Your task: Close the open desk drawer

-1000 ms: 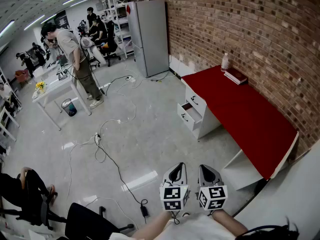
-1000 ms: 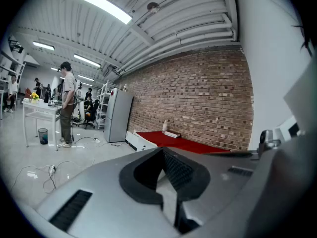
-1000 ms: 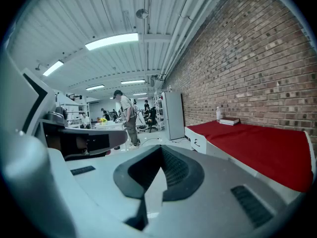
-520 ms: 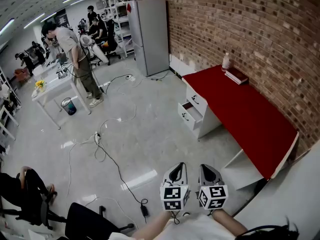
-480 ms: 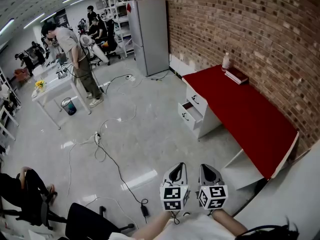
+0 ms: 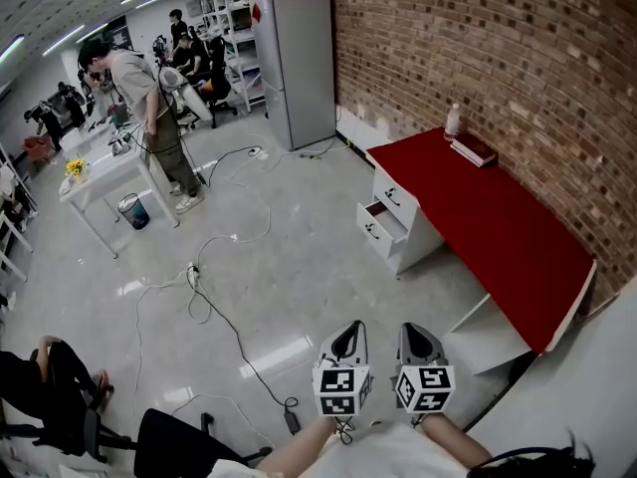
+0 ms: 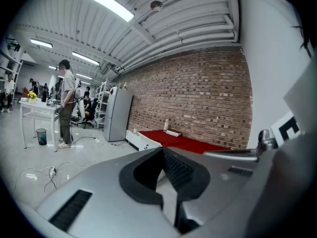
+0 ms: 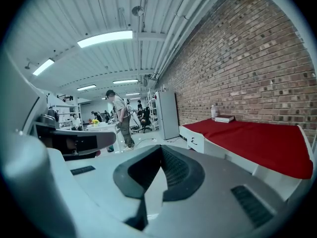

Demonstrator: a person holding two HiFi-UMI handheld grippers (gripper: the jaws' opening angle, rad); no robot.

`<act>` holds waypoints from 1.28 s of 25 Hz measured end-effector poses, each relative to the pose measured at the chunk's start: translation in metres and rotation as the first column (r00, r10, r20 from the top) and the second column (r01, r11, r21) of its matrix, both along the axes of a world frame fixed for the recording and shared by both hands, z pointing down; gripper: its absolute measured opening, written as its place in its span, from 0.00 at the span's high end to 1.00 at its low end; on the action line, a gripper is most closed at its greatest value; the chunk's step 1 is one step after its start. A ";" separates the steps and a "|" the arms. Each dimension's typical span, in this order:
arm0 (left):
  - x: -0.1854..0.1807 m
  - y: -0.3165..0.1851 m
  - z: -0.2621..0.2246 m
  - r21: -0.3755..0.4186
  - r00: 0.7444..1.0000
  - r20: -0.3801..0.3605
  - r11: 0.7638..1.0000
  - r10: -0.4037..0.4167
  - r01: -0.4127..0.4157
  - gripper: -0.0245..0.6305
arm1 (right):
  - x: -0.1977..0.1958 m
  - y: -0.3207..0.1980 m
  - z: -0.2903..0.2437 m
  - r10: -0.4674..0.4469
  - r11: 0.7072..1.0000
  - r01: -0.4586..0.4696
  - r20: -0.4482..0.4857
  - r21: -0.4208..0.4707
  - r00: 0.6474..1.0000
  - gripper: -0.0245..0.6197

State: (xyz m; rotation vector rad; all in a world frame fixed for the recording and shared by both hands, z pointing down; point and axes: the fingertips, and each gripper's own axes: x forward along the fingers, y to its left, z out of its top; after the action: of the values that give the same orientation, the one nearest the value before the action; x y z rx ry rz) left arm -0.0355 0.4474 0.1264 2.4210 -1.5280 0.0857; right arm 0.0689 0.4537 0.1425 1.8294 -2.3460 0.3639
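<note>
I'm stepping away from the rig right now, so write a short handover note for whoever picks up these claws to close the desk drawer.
Left claw: shut, empty, held low in front of the body.
Right claw: shut, empty, right beside it.
Open drawer: pulled out of the white unit at the far end of the red-topped desk, well ahead across the floor.
Done: nothing; the drawer is untouched.
Left: walk over, minding the cables, then push the drawer front in flush.

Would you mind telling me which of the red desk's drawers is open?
The lower drawer: it juts out with its inside showing, while the upper drawer sits flush.
</note>
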 end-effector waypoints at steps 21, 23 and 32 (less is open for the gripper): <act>-0.022 -0.015 0.025 -0.048 1.000 -0.022 0.999 0.020 -0.021 0.95 | -0.007 0.001 0.028 0.058 0.995 -0.062 -0.065 -0.074 0.996 0.96; -0.022 -0.019 0.027 -0.040 1.000 -0.013 0.999 0.026 -0.026 0.95 | -0.009 -0.007 0.028 0.056 0.996 -0.060 -0.063 -0.069 0.996 0.96; -0.025 -0.048 0.029 -0.027 0.999 0.021 0.999 0.032 -0.031 0.95 | -0.023 -0.045 0.033 0.012 0.997 -0.016 -0.051 -0.081 0.999 0.96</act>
State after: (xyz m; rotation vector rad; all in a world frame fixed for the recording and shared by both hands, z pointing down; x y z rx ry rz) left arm -0.0601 0.3993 0.1553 2.4311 -1.4883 0.1381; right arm 0.0458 0.4089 0.1754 1.7979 -2.2513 0.4034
